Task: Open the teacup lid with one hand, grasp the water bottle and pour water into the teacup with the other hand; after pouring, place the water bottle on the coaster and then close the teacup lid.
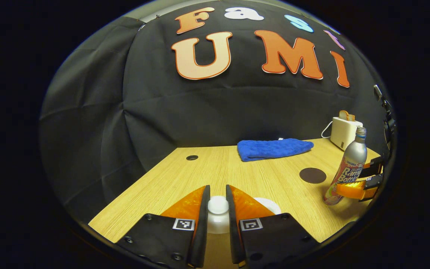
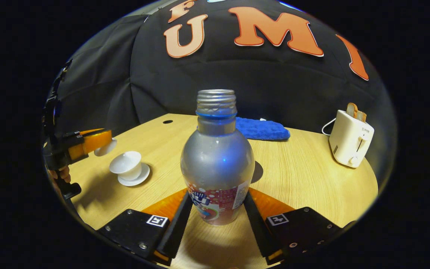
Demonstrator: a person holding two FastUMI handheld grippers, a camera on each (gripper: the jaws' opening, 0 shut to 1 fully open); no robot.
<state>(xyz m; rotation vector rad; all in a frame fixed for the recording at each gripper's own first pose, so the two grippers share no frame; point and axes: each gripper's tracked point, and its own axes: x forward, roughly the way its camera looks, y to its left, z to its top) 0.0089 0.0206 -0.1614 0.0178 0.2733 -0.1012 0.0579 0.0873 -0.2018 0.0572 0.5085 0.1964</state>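
- Nearest in the left gripper view, the left gripper [image 1: 218,209] has its jaws closed narrowly on the white knob of the teacup lid [image 1: 218,215]; in the right gripper view that lid [image 2: 105,148] hangs clear of the table, up and to the left of the cup.
- Nearest in the right gripper view, the right gripper [image 2: 218,209] clamps the lower body of the water bottle [image 2: 217,164], both fingers pressing its sides; bottle uncapped, upright, raised above the table [image 2: 312,179].
- White teacup [image 2: 126,168], open, stands on its saucer [image 2: 142,176] at near left.
- Dark round coaster [image 1: 312,175] lies bare mid-table, just beyond the bottle.
- Blue cloth [image 1: 273,148] lies at the far edge; white toaster [image 2: 350,139] stands far right, bread in its slot.
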